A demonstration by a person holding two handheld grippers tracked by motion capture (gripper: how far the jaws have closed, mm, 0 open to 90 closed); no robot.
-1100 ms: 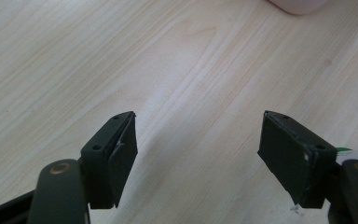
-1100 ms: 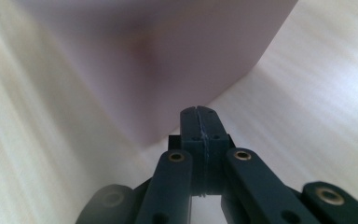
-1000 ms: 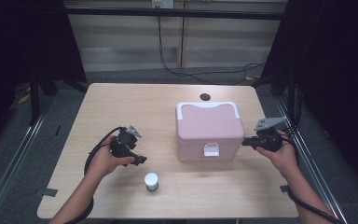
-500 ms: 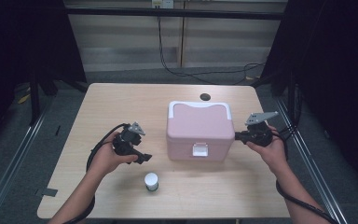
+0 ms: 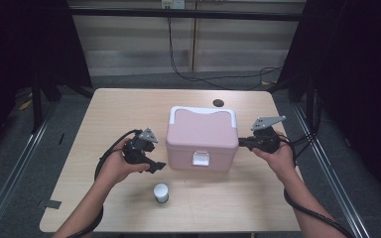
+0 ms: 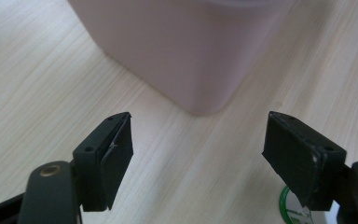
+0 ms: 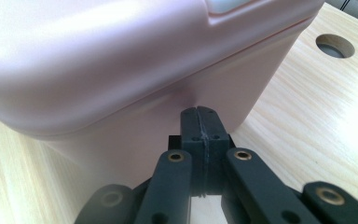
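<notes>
The pink plastic lidded box with a white handle [image 5: 201, 138] sits at the middle of the light wooden table [image 5: 109, 114]. Below and left of it stands the small white round jar [image 5: 161, 192]; above and right lies the dark round table hole [image 5: 218, 103].

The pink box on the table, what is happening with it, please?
A person works at a wooden table with a gripper in each hand. The right gripper, jaws shut with nothing between them, presses its tip against the side of the pink box, apparently to push it. The left gripper waits with open jaws by the box's opposite lower corner, not touching it. A small white jar with a green band stands apart, nearer the person. The box's front latch looks closed.
</notes>
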